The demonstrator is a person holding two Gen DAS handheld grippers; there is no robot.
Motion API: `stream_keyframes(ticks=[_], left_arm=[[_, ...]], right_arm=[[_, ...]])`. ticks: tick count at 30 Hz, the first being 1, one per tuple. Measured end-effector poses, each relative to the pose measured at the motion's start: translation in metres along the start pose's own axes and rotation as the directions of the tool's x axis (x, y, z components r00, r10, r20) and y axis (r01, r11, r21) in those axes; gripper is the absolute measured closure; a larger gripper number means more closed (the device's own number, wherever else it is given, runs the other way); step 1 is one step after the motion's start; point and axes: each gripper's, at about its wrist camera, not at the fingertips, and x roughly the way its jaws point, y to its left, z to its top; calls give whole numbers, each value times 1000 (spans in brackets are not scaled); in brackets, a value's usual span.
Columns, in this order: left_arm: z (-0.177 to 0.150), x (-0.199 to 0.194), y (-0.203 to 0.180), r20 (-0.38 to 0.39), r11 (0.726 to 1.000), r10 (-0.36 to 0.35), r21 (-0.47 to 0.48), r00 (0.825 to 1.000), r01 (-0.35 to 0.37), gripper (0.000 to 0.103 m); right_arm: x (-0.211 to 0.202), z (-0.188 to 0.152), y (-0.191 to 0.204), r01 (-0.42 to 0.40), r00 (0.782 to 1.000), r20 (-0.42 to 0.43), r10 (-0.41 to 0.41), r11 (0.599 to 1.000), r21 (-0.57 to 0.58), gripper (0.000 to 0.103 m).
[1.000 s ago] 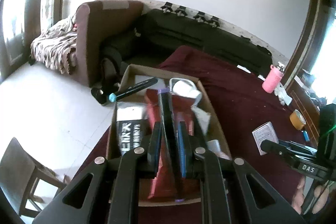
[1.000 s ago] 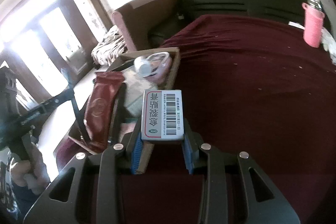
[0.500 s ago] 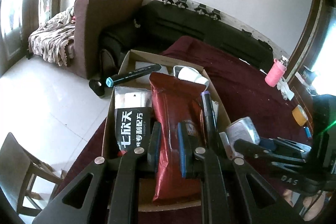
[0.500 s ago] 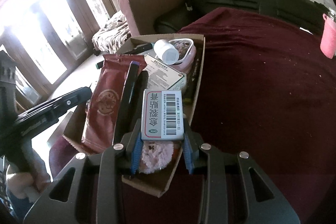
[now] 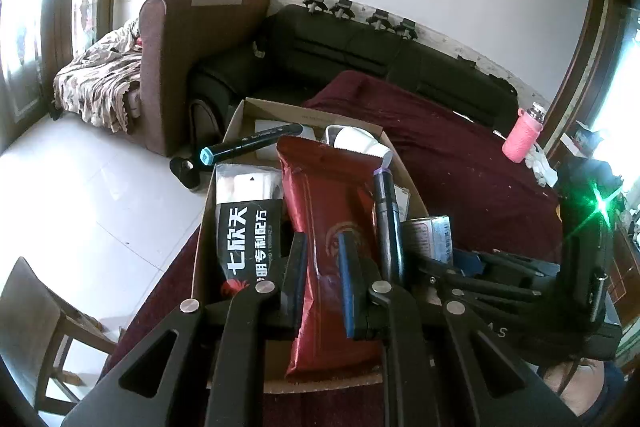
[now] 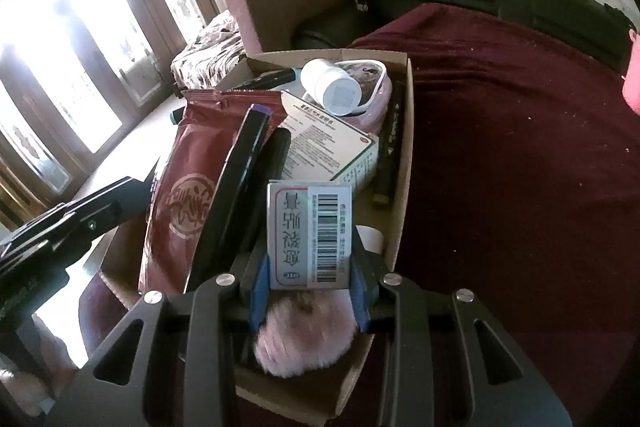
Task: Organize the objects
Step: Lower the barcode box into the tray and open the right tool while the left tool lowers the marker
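Note:
A cardboard box on the dark red tablecloth holds a red pouch, a black packet, a teal-capped marker, a purple-tipped marker and a white bottle. My left gripper is open and empty above the red pouch. My right gripper is shut on a small white barcode box, held over the cardboard box's near right part, above a pink fluffy thing. The small box also shows in the left wrist view.
A pink bottle stands on the tablecloth at the far right. A brown armchair and a black sofa stand behind the table. A wooden chair stands on the white floor at the left.
My left gripper let go of the purple-tipped marker, which now lies in the box on the red pouch, and has opened. My right gripper carried the barcode box left over the cardboard box.

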Motion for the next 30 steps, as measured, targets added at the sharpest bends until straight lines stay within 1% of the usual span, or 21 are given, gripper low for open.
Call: stream_keyframes(ticks=[5, 12, 15, 16, 17, 18, 19, 23, 26, 28, 30], left_arm=[[0, 0, -1, 2, 1000, -9, 3, 1000, 9, 91], [0, -3, -3, 2, 1000, -6, 1, 1000, 6, 90], [-1, -4, -2, -2, 1000, -2, -8, 1000, 2, 88], [-1, -5, -2, -2, 1000, 0, -10, 1000, 0, 85], [-1, -5, -3, -3, 1000, 1, -11, 1000, -1, 83], [-2, -5, -4, -3, 1000, 3, -10, 1000, -3, 79], [-2, -6, -5, 0, 1000, 6, -9, 1000, -6, 78], [-2, -10, -8, 7, 1000, 7, -10, 1000, -7, 78], [-1, -13, -9, 14, 1000, 11, -8, 1000, -11, 74], [-1, -16, -10, 21, 1000, 15, -7, 1000, -15, 69], [-1, -18, -11, 27, 1000, 19, -5, 999, -19, 68]], right_arm=[[-1, 0, 0, 4, 1000, -2, -4, 1000, 0, 71], [-8, -4, 9, 50, 999, 4, -49, 997, -54, 70], [-14, -6, 13, 82, 997, 11, -81, 993, -80, 61], [-16, -6, 15, 89, 996, 16, -88, 992, -86, 55], [-19, -7, 15, 89, 996, 22, -87, 992, -89, 49], [-20, -7, 14, 75, 997, 24, -73, 993, -90, 46], [-21, -7, 14, 58, 998, 23, -57, 994, -89, 44], [-27, -10, 18, 50, 998, 29, -47, 993, -103, 44], [-34, -10, 17, 38, 998, 44, -33, 994, -99, 44], [-38, -10, 15, 32, 998, 55, -27, 995, -97, 44], [-44, -10, 12, 22, 998, 61, -16, 995, -94, 44]])
